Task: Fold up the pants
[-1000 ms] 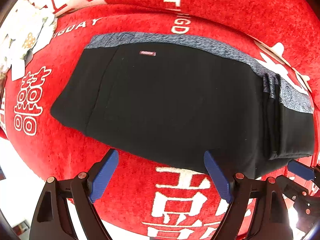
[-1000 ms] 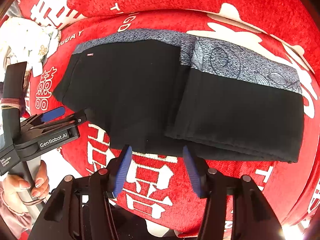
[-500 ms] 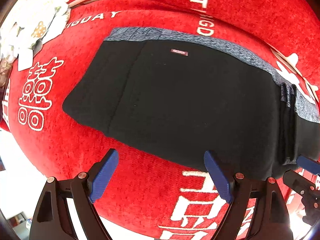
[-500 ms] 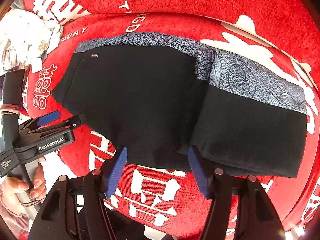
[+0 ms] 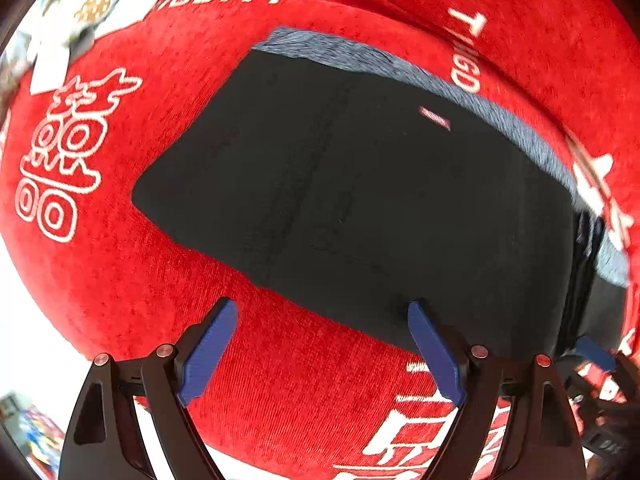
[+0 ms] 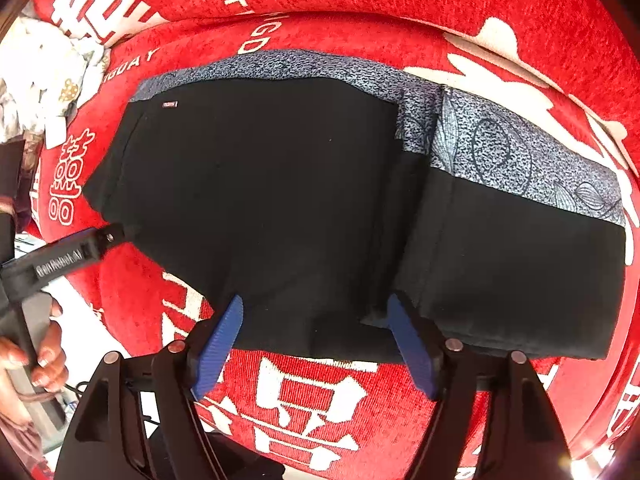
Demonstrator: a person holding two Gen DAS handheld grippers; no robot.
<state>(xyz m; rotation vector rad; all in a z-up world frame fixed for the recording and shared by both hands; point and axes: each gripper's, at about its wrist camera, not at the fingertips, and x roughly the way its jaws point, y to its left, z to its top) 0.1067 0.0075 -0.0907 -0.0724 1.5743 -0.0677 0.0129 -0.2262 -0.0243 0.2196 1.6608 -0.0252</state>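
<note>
In the left wrist view the left gripper [image 5: 320, 320] stood spread wide over the near edge of the black pants [image 5: 360, 184], which lay flat on the red cover [image 5: 120, 280] (blurred here), with nothing pinched between its blue pads [image 5: 208, 348]. In the right wrist view the right gripper [image 6: 316, 316] hung with jaws opening above the pants' [image 6: 260, 200] near hem beside the folded-over part, pads not pressing cloth, while a hand [image 6: 36, 364] held the other gripper at left.

Black tongs [image 6: 316, 336], blue ribbed pads [image 6: 218, 344], silver pivot screws (white "GenRobot.AI" lettering).
</note>
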